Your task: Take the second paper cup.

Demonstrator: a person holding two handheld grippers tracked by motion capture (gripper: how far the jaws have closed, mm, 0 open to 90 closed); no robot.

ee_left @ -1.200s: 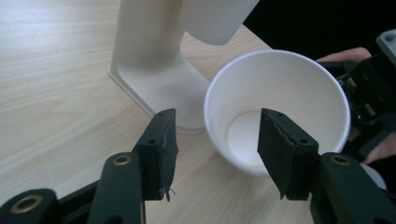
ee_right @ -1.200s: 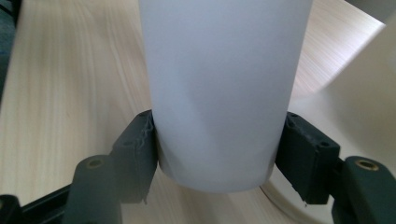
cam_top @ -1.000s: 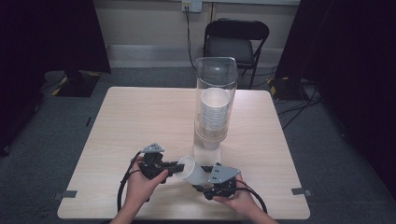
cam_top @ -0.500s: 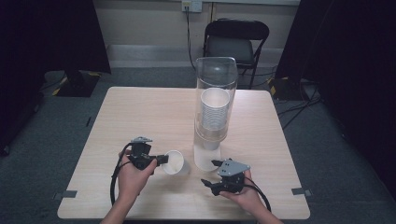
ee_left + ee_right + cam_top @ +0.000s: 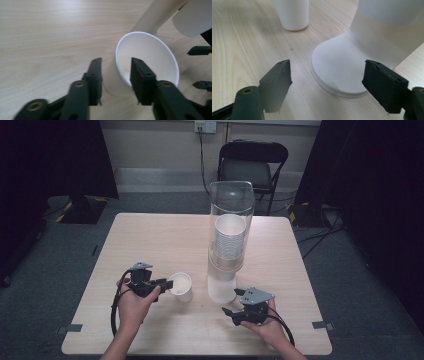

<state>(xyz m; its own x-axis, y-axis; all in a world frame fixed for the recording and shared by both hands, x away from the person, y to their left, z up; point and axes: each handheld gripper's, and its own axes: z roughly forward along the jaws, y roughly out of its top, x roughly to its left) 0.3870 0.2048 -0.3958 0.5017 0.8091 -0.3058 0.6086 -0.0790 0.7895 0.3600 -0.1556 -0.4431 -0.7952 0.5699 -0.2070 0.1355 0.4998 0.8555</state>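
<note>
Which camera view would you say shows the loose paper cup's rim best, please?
The left gripper view: the cup sits close, its open rim straddled by the left gripper. The high view shows it small beside the dispenser; the right gripper view shows its lower body alone.

Light wood-grain table (image 5: 150, 240), square, rounded corners, on grey carpet (image 5: 70, 250). Strips of grey tape (image 5: 74, 328) on the floor by the near table corners. Black folding chair (image 5: 252, 167) behind the far edge, facing the table. Pale wall (image 5: 160, 145) with a lighter baseboard; outlet (image 5: 205, 126) up top, a cord hanging down. Black curtains (image 5: 50, 155) on both sides. Yellow-black hazard tape (image 5: 295, 212) low on the floor, left and right. Dim, even light.
</note>
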